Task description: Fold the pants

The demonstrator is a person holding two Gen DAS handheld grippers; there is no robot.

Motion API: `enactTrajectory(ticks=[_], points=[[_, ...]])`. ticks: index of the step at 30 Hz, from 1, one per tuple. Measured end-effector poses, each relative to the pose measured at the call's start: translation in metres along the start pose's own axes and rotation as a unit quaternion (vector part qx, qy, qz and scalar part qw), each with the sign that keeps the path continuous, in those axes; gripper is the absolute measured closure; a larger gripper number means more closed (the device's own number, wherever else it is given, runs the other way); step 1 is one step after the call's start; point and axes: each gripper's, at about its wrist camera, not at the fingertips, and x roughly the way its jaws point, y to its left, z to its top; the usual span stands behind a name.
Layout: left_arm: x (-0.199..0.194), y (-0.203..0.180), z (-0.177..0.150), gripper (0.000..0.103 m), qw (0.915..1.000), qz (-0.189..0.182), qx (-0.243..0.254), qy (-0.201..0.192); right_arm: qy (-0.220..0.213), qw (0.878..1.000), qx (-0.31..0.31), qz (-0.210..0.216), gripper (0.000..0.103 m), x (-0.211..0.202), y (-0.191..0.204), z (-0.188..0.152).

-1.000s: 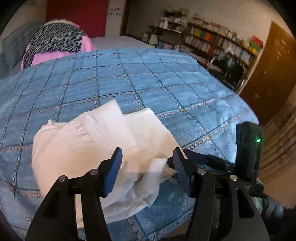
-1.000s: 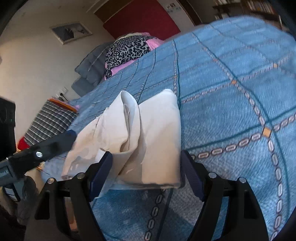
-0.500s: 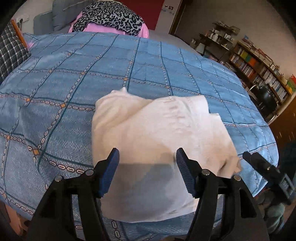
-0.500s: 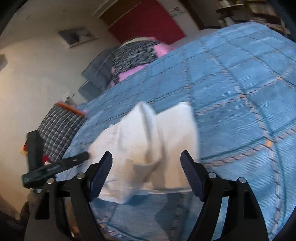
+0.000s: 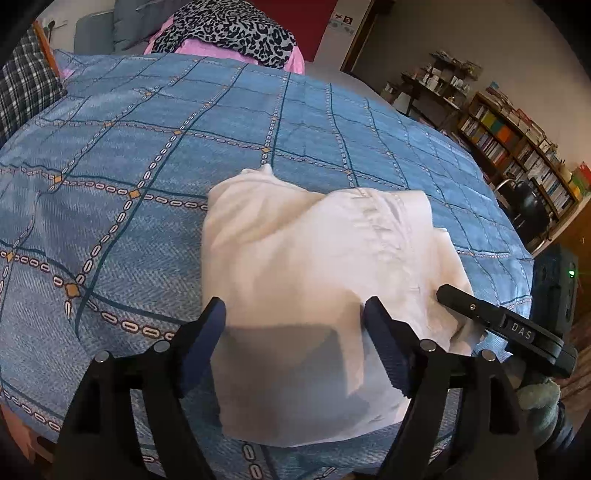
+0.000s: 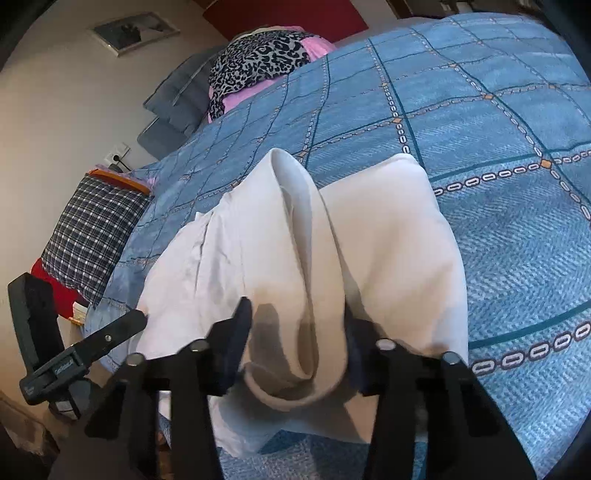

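Observation:
The white pants (image 5: 314,266) lie folded in a thick bundle on the blue patterned bedspread (image 5: 147,147), near the bed's front edge. My left gripper (image 5: 293,332) is open and hovers just above the bundle's near side. In the right wrist view the pants (image 6: 388,236) show a raised fold in the middle. My right gripper (image 6: 295,336) is open, its jaws standing either side of that fold's near end, the cloth bulging between them. The right gripper's finger (image 5: 498,321) shows at the bundle's right edge in the left wrist view.
A leopard-print and pink heap (image 5: 229,29) lies at the bed's far end. A plaid cushion (image 6: 92,229) is beside the bed on the left. Bookshelves (image 5: 517,136) and a chair stand on the right. The bed edge drops off close to me.
Both grippers have come nearer to the bundle. The right gripper has closed in around the raised fold. The left gripper now looks over the bundle from a little closer.

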Motion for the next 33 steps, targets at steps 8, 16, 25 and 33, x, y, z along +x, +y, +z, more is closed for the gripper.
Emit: enactTrajectory(ticks=[8, 16, 25, 33], points=[[-0.003, 0.011, 0.007, 0.023, 0.9997, 0.008, -0.021, -0.006, -0.056, 0.998, -0.034, 0.019, 0.097, -0.035, 0.022, 0.024], [0.005, -0.005, 0.012, 0.023, 1.0, -0.001, -0.008, -0.003, -0.093, 0.994, -0.047, -0.036, 0.102, -0.073, -0.001, 0.027], [0.027, -0.023, -0.004, 0.023, 0.999, 0.015, 0.03, 0.03, -0.064, 0.995, 0.008, -0.074, 0.098, -0.05, -0.047, 0.002], [0.027, -0.015, -0.003, 0.023, 0.9993, 0.007, 0.017, 0.033, -0.096, 0.995, 0.033, -0.017, 0.081, -0.091, -0.039, 0.016]])
